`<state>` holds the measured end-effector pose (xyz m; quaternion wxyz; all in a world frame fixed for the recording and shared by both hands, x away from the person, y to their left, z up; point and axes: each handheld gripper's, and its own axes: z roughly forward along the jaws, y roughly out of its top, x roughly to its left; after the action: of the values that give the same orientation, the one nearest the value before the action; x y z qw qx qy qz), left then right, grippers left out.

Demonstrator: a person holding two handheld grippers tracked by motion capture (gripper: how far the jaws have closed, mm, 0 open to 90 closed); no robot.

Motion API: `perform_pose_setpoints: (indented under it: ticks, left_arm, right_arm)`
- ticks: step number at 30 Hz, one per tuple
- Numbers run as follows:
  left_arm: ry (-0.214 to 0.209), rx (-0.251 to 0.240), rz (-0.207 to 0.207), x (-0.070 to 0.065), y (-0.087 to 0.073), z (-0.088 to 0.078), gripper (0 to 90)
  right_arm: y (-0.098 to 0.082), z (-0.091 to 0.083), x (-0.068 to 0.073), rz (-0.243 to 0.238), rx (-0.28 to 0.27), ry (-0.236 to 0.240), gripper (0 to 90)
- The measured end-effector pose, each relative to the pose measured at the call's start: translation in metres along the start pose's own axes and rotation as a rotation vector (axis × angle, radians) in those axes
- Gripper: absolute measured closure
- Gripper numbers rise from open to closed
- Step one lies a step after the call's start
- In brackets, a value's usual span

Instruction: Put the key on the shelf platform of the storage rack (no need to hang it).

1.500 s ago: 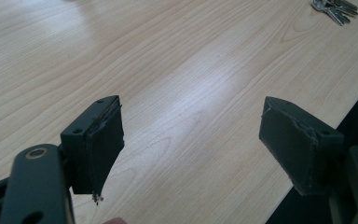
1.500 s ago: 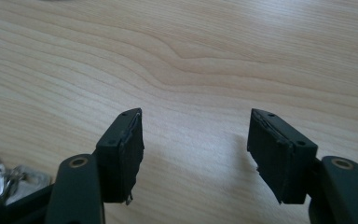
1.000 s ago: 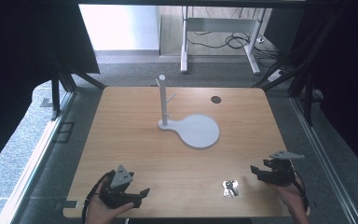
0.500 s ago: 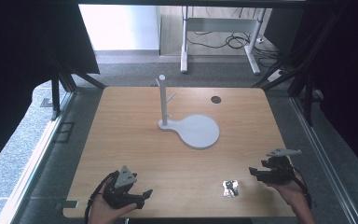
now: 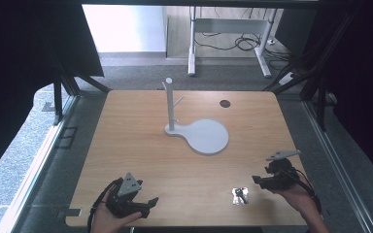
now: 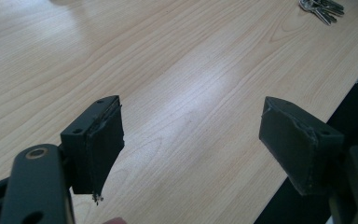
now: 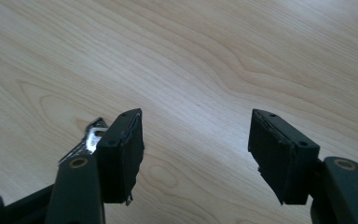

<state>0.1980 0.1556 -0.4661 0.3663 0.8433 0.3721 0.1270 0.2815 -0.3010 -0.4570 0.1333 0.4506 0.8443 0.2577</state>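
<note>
A bunch of keys [image 5: 240,195] lies flat on the wooden table [image 5: 141,145] near its front edge, right of centre. My right gripper [image 5: 257,181] hovers just right of the keys, open, with bare wood between its jaws; a silvery part of the keys [image 7: 93,135] peeks out behind its left jaw. At the front left, my left gripper [image 5: 149,204] rests open near the table edge, nothing between its jaws. The keys [image 6: 321,8] lie far off at the top right of the left gripper view.
A white stand [image 5: 171,104] with a post, a side peg and a round flat base [image 5: 206,137] sits mid-table. A small dark round spot [image 5: 225,103] marks the far right of the tabletop. Grey floor and desk legs lie beyond the table.
My right gripper has moved left and slightly up, closer to the keys. The left gripper has stayed where it was.
</note>
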Motion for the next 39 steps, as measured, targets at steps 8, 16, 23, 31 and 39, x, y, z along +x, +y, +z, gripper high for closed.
perform_pose_setpoints:
  ticks: [8,16,23,31,39]
  left_arm:
    - [-0.004,0.000,0.001,0.000,0.000,0.000,22.2]
    - [-0.007,0.000,0.003,0.001,-0.001,0.000,22.2]
    - [-0.008,0.001,0.008,0.000,0.000,0.000,22.3]
    - [-0.009,-0.002,0.003,-0.001,0.000,0.000,22.2]
    - [-0.011,0.005,0.009,-0.001,0.000,0.001,22.2]
  right_arm:
    - [0.006,0.007,0.014,-0.033,0.061,0.013,36.5]
    - [0.005,0.022,0.028,-0.058,0.134,0.029,36.1]
    - [0.002,0.035,0.038,-0.066,0.170,0.041,34.2]
    - [0.001,0.043,0.048,-0.088,0.196,0.043,33.1]
    - [0.000,0.053,0.055,-0.106,0.226,0.032,32.4]
